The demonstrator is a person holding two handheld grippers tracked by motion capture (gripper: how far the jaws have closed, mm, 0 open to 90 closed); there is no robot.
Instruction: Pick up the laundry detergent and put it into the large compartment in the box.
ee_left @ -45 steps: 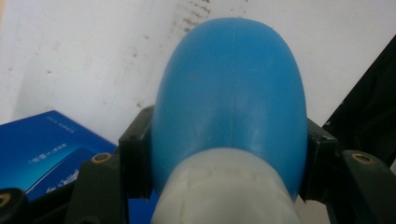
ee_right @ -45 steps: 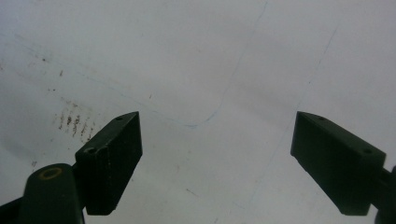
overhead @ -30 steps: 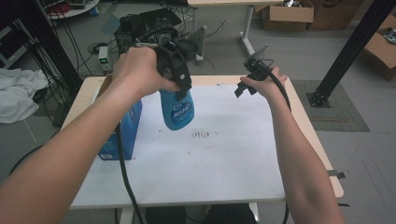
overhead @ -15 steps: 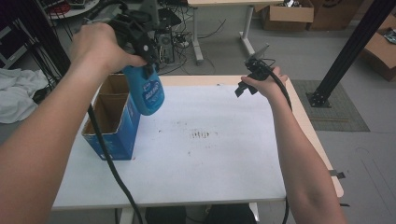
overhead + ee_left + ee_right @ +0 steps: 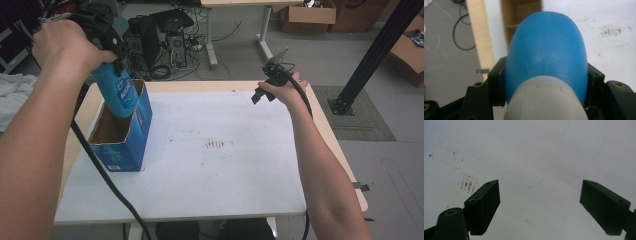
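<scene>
L tool (image 5: 112, 52) raised high, jaws clamped, seemingly tilted down; R tool (image 5: 540, 205) held level, jaws wide apart.

blue bottle (image 5: 546, 50) clamped in gripper (image 5: 546, 82)

Blue bottle (image 5: 119, 93) — tilted, base dipping into blue box (image 5: 131, 140).

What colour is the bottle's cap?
Pale grey, on the blue bottle; the cap shows best in the left gripper view.
</scene>
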